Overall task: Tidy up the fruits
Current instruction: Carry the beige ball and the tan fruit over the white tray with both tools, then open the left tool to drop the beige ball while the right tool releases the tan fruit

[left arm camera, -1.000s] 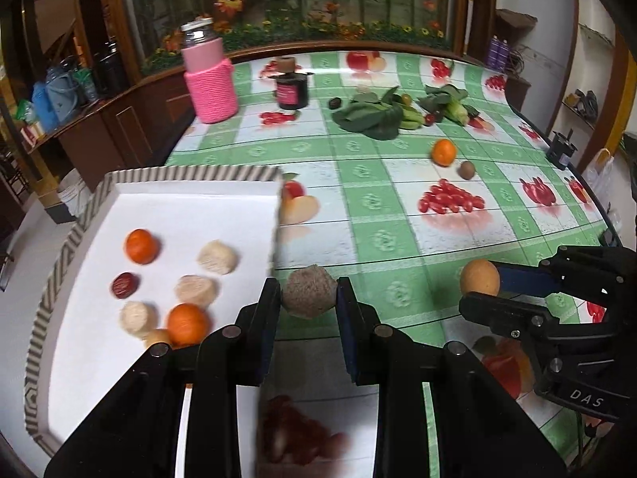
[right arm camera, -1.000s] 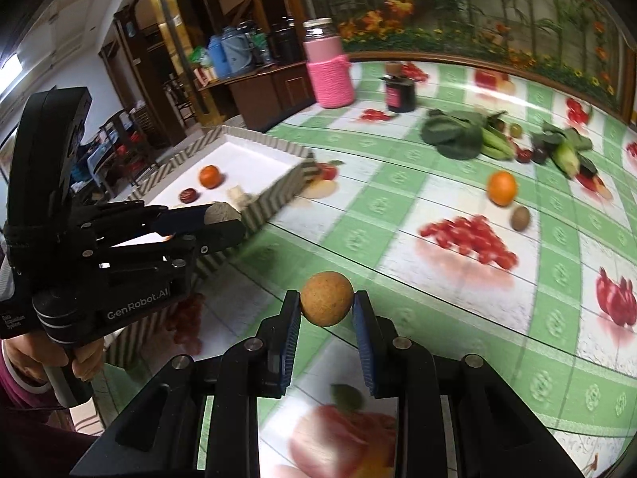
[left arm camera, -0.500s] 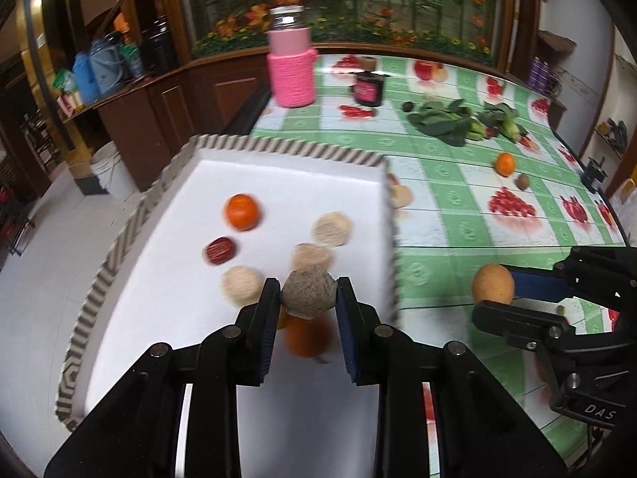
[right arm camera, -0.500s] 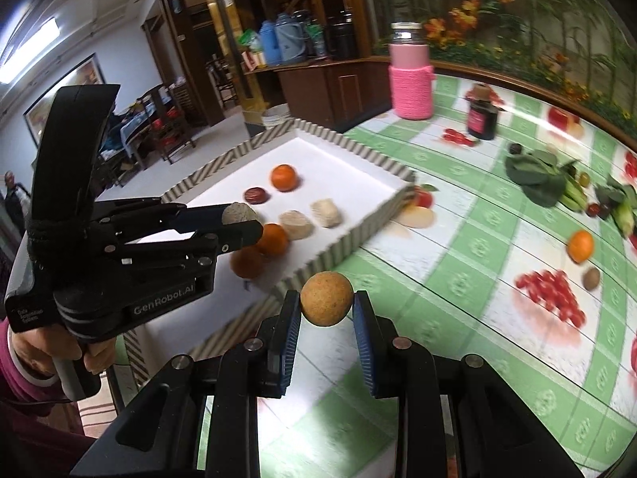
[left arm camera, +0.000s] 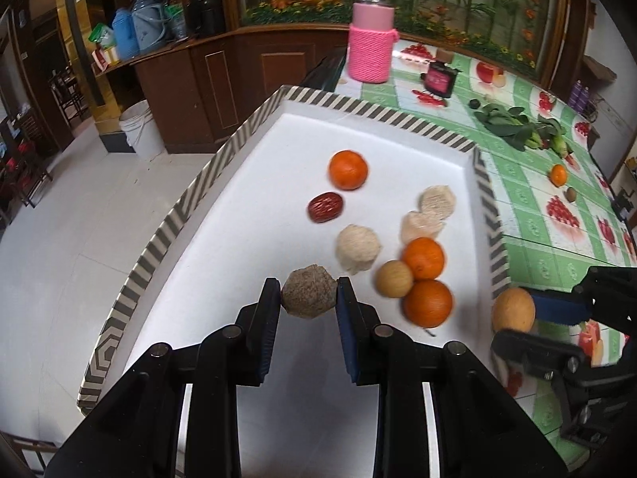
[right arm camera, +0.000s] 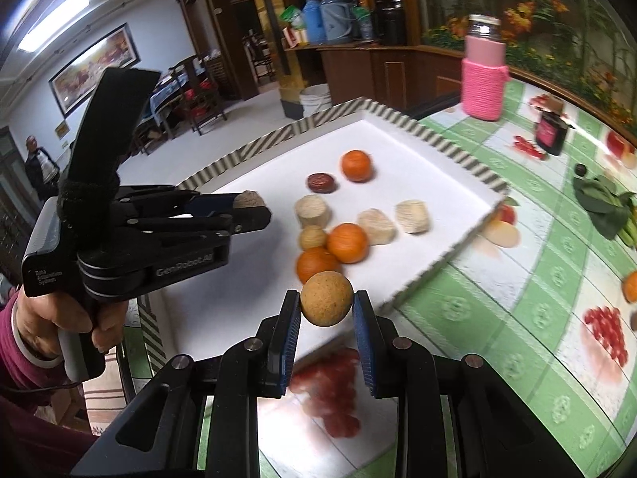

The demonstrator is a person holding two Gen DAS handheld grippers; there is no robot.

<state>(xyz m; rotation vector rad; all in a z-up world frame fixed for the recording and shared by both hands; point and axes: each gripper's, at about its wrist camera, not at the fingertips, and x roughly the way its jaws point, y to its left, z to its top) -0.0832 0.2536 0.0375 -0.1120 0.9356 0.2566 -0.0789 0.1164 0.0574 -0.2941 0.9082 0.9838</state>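
Above the near end of the striped-rim tray (left arm camera: 223,150), in the left wrist view, the left gripper (left arm camera: 308,296) clamps a rough brown-grey fruit (left arm camera: 309,291); oranges (left arm camera: 423,258) and pale fruits (left arm camera: 357,248) lie toward the tray's right edge.

Over the tray's near-right corner, in the right wrist view, the right gripper (right arm camera: 326,306) pinches a tan round fruit (right arm camera: 326,298) above the green tablecloth (right arm camera: 529,263).

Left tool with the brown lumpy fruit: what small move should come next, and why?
Probably lower a little and open. The left tool grips the brown lumpy fruit above bare white floor of the striped tray, left of the fruits lying there, so releasing here should land it clear.
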